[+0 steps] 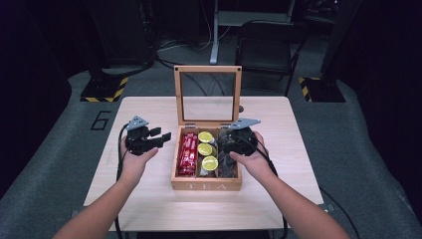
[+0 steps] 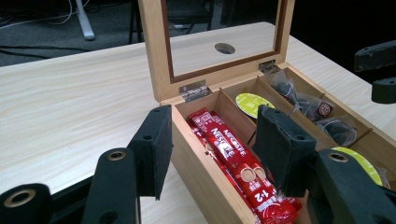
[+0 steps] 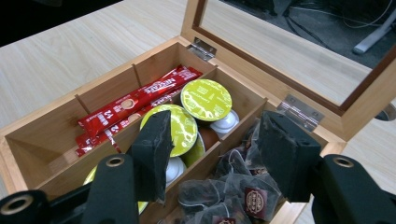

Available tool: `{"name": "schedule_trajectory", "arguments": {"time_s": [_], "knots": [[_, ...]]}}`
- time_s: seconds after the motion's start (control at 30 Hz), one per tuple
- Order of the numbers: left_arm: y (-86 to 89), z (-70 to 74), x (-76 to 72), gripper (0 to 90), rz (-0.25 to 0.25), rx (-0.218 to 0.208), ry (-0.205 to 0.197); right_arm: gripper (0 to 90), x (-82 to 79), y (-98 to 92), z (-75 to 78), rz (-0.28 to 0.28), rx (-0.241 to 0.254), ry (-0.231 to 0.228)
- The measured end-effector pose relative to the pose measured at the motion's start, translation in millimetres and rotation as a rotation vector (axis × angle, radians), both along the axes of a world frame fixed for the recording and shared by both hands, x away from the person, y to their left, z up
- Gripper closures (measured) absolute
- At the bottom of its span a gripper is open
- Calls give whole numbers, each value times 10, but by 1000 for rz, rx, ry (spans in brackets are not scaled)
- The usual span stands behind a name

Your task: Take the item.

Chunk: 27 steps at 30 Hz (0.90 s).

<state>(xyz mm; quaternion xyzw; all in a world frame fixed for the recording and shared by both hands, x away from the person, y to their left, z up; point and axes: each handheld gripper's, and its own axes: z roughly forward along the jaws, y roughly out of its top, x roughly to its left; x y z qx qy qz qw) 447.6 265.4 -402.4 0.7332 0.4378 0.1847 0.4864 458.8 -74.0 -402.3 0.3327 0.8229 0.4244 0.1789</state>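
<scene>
An open wooden tea box (image 1: 206, 186) stands mid-table with its glass lid (image 1: 207, 94) upright. Its left compartment holds red Nescafe sachets (image 2: 229, 148), the middle one yellow-lidded capsules (image 3: 206, 99), the right one dark tea bags (image 3: 233, 190). My left gripper (image 1: 160, 137) hovers just left of the box, open, with nothing between its jaws; in its own view the left gripper (image 2: 210, 135) straddles the box's left wall (image 2: 205, 172). Over the tea-bag compartment my right gripper (image 1: 234, 140) is held open and empty; the right gripper (image 3: 215, 149) looks down on the capsules and tea bags.
The light wooden table (image 1: 149, 199) has bare surface left, right and in front of the box. A round hole (image 2: 224, 48) in the tabletop sits behind the lid. A dark chair (image 1: 266, 47) and a metal stand base (image 1: 104, 88) are on the floor beyond.
</scene>
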Motion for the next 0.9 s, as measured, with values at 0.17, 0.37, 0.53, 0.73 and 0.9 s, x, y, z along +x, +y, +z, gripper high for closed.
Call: {"name": "schedule_trajectory", "arguments": {"time_s": [0.17, 0.37, 0.53, 0.73, 0.9], "knots": [[-35, 12, 7, 468, -1, -3, -2, 435, -37, 40, -37, 20, -1, 1], [-67, 14, 6, 465, -17, 17, -3, 379, -68, 93, -134, 49, 6, 16], [-81, 15, -4, 465, -14, 21, 0, 338, -128, 152, -205, 113, -15, 37], [-71, 13, -13, 465, -11, 23, 0, 324, -209, 225, -271, 164, -40, 39], [-66, 10, -23, 465, -3, 14, -1, 322, -246, 271, -309, 184, -49, 39]]}}
